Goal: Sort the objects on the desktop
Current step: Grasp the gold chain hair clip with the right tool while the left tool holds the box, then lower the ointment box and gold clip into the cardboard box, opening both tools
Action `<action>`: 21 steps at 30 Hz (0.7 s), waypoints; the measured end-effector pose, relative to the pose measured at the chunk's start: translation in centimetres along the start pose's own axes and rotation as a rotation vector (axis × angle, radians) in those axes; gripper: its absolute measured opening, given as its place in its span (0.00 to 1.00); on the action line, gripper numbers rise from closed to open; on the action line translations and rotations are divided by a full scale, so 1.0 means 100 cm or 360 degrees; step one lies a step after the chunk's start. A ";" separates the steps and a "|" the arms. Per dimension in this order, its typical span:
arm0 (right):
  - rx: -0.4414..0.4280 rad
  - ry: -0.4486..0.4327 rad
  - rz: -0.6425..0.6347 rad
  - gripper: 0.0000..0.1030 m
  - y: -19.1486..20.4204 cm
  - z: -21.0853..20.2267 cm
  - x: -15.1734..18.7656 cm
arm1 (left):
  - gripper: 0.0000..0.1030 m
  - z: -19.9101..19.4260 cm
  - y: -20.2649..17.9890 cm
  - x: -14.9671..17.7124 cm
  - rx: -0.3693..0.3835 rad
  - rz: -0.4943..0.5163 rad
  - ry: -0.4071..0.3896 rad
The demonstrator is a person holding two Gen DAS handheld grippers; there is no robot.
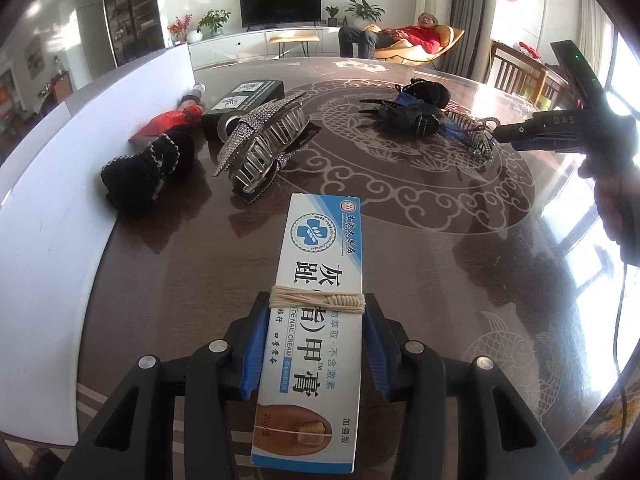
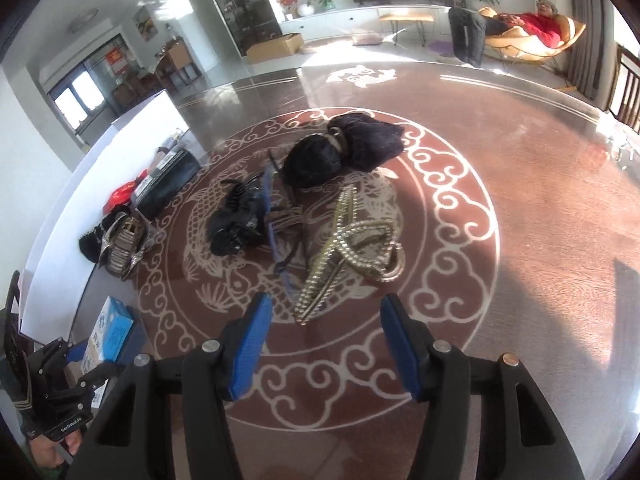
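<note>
My left gripper [image 1: 316, 312] is shut on a white and blue nail cream box [image 1: 320, 264] bound with a rubber band, held low over the brown table [image 1: 440, 240]. Ahead of it lie a rhinestone hair claw [image 1: 260, 144] and a black scrunchie [image 1: 148, 168]. My right gripper [image 2: 326, 320] is open and empty, just short of a gold rhinestone hair clip [image 2: 348, 244]. Behind that clip lie a black claw clip [image 2: 236, 216], a blue comb clip [image 2: 272, 216] and a black hair bun [image 2: 344, 152]. The box also shows in the right wrist view [image 2: 110, 332].
A white board [image 1: 52, 208] runs along the table's left side. By it lie a red wrapped item [image 1: 172, 120] and a black box [image 1: 248, 98]. The right gripper shows in the left wrist view [image 1: 508, 134] near the pile. A person reclines in a chair [image 1: 412, 40] beyond the table.
</note>
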State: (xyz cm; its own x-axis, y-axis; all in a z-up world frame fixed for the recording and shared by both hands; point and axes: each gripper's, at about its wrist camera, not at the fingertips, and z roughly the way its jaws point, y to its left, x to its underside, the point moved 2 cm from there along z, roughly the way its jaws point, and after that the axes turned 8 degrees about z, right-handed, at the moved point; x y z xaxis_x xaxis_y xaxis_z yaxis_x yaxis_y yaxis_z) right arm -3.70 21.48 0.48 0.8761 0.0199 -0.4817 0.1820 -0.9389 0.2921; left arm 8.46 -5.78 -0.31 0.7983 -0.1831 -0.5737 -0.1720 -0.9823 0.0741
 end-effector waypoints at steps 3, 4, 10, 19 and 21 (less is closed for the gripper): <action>-0.0014 0.0006 0.0172 0.56 -0.019 0.006 -0.018 | 0.43 0.001 0.000 -0.001 -0.0001 -0.0004 0.0001; -0.0030 0.0001 0.0203 0.56 -0.019 0.009 -0.024 | 0.43 0.000 0.000 0.000 -0.0002 -0.0006 0.0001; 0.0142 0.0081 0.0146 0.58 0.007 0.041 -0.041 | 0.43 0.001 0.000 -0.002 -0.0007 -0.0015 0.0012; 0.0253 -0.0009 -0.0020 0.41 0.003 0.012 -0.025 | 0.43 -0.006 0.004 0.002 0.0078 -0.0114 -0.0038; 0.0263 0.0015 -0.0040 0.41 -0.006 0.002 -0.019 | 0.43 -0.009 0.002 0.004 0.0087 -0.0103 -0.0051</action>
State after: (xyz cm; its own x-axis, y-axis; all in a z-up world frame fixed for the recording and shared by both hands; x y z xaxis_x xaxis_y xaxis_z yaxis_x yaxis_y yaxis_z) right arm -5.55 21.93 1.01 0.8766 0.0468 -0.4789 0.1287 -0.9818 0.1397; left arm 9.27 -6.09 0.21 0.7902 -0.1168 -0.6016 -0.1522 -0.9883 -0.0080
